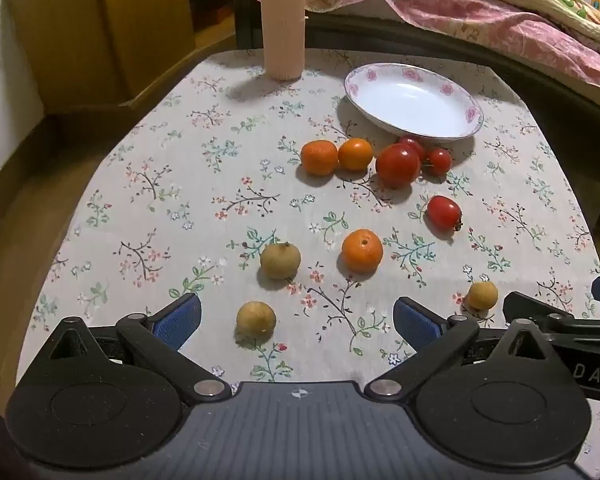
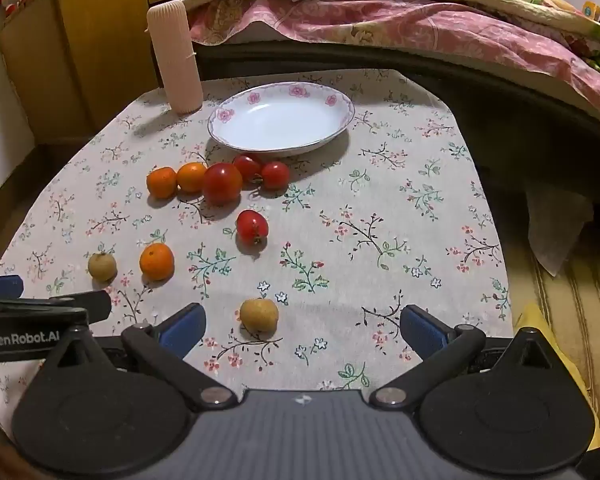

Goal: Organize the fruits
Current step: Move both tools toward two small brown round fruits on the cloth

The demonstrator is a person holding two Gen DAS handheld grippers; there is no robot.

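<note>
A white plate [image 1: 414, 100] with a pink flower rim stands empty at the back of the floral tablecloth [image 1: 160, 184]. In front of it lie two small oranges [image 1: 319, 157], several red tomatoes [image 1: 398, 165] and, apart, one tomato [image 1: 444, 212]. Nearer lie a third orange [image 1: 362, 250] and three brownish longans [image 1: 280, 261]. My left gripper [image 1: 298, 320] hangs open over the near edge, one longan [image 1: 256, 318] between its blue fingers, untouched. My right gripper [image 2: 302, 326] is open too, a longan [image 2: 259, 315] lying between its fingers. The plate [image 2: 282, 118] shows there as well.
A tall ribbed beige cylinder [image 1: 282, 20] stands at the table's back left. Behind the table is a bed with a pink quilt [image 1: 480, 20]. A wooden cabinet [image 1: 100, 28] stands at left. The right gripper's body [image 1: 560, 320] shows at the left view's right edge.
</note>
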